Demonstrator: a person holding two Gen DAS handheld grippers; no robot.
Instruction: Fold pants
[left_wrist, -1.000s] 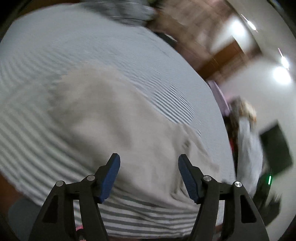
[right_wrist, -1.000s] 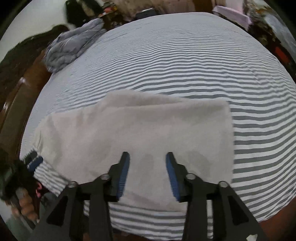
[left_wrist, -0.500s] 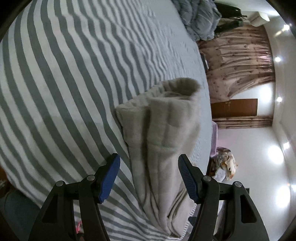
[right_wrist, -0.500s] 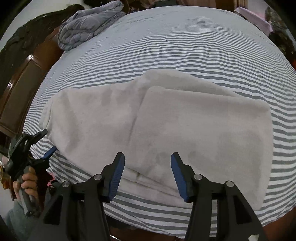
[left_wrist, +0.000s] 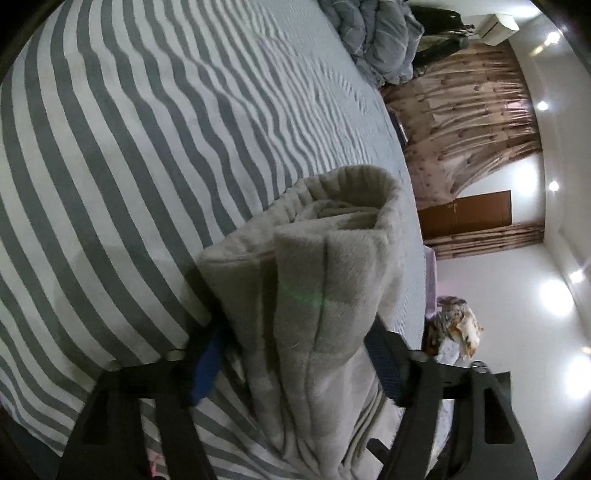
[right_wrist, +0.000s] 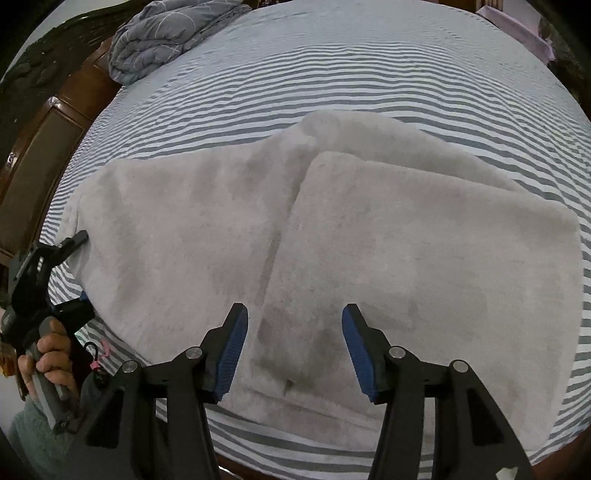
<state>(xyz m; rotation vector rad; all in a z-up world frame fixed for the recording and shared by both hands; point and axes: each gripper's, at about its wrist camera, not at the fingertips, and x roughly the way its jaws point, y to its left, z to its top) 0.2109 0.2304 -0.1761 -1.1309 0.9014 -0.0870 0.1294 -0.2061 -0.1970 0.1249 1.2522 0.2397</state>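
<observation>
Light grey fleece pants (right_wrist: 332, 240) lie across the striped bed (right_wrist: 332, 74), one part folded over the right half. My left gripper (left_wrist: 295, 363) is at the pants' left end (left_wrist: 332, 266). The thick stacked layers bulge up between its blue pads (left_wrist: 207, 363), and the jaws are closing around them. In the right wrist view the left gripper (right_wrist: 79, 271) straddles that edge, held by a hand (right_wrist: 48, 350). My right gripper (right_wrist: 295, 347) hangs open over the near edge of the pants, with nothing between its fingers.
A crumpled grey duvet (right_wrist: 166, 33) lies at the bed's far corner, beside a dark wooden headboard (right_wrist: 44, 147). The left wrist view shows brown curtains (left_wrist: 461, 129) and a wooden door (left_wrist: 469, 218) past the bed. The bed's front edge runs just under both grippers.
The left gripper rolled, dropped and pushed in onto the pants' end, which now fills the gap between its narrower jaws. The right gripper came lower over the pants, its jaws slightly wider.
</observation>
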